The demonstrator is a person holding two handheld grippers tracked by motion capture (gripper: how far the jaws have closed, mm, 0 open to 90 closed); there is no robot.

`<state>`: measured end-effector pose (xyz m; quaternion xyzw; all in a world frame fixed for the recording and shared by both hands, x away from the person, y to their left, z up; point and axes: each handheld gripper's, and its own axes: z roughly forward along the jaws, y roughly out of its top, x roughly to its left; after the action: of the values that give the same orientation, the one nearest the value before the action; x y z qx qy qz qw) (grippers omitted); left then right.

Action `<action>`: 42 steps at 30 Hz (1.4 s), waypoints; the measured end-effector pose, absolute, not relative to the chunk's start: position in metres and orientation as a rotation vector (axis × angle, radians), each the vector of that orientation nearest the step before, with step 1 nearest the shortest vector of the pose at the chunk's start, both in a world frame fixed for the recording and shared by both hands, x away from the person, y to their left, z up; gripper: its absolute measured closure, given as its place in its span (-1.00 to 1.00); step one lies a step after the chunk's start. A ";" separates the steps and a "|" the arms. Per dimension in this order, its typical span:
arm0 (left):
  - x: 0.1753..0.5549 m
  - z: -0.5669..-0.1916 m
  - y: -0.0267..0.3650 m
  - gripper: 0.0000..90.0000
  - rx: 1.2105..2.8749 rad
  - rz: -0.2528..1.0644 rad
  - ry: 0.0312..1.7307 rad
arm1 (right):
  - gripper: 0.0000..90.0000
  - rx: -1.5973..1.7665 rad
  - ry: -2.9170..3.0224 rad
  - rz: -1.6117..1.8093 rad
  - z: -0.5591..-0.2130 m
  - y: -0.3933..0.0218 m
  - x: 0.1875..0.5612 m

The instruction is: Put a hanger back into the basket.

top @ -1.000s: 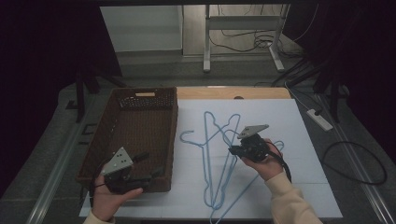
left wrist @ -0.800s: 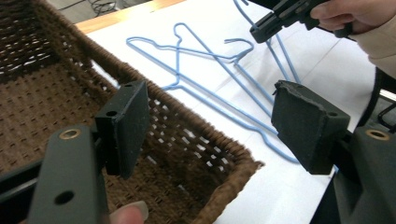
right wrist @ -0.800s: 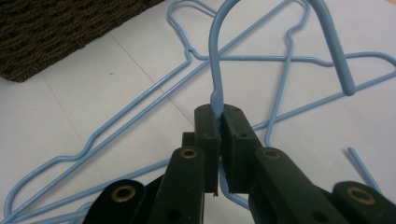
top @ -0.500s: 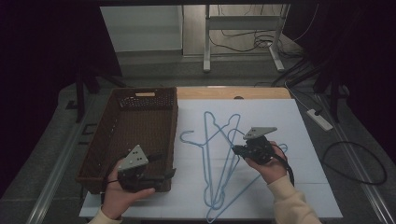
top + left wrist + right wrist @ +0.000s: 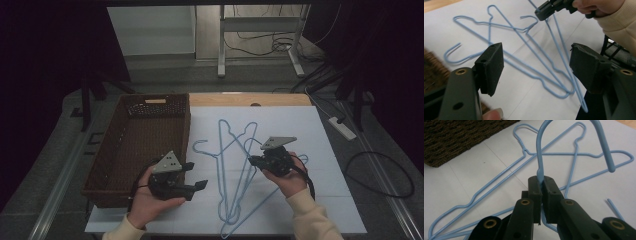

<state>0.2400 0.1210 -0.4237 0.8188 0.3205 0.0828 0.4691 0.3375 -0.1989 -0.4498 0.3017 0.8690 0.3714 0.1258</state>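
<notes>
My left gripper (image 5: 192, 176) is moving from the wicker basket (image 5: 116, 165) toward the blue wire hangers (image 5: 235, 175), jaws wide | my right gripper (image 5: 541, 188) is pinching one hanger's hook neck (image 5: 539, 170) | two-handed separating probably comes next.

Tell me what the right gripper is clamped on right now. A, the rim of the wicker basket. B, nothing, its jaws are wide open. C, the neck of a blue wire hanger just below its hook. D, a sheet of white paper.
C: in the right gripper view, the right gripper has its jaws shut on the blue wire hanger just below the hook's curve.
</notes>
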 end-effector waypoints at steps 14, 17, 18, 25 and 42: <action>0.254 -0.431 0.068 -0.36 2.056 0.136 0.722 | 0.91 0.880 2.517 1.106 -0.447 -0.200 0.335; 0.258 -0.438 0.053 -0.36 2.074 0.114 0.726 | 0.91 0.877 2.515 1.110 -0.446 -0.201 0.334; 0.258 -0.438 0.053 -0.36 2.074 0.114 0.726 | 0.91 0.877 2.515 1.111 -0.446 -0.201 0.334; 0.266 -0.456 0.023 -0.34 2.130 0.056 0.712 | 0.91 0.879 2.512 1.112 -0.445 -0.200 0.333; 0.289 -0.498 -0.008 0.54 2.189 -0.098 0.783 | 0.91 0.867 2.510 1.137 -0.441 -0.198 0.328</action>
<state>0.2894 -0.0085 -0.4983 0.8637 0.3089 -0.0388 0.3963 0.3282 -0.1983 -0.4407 0.2976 0.8620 0.3906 0.1260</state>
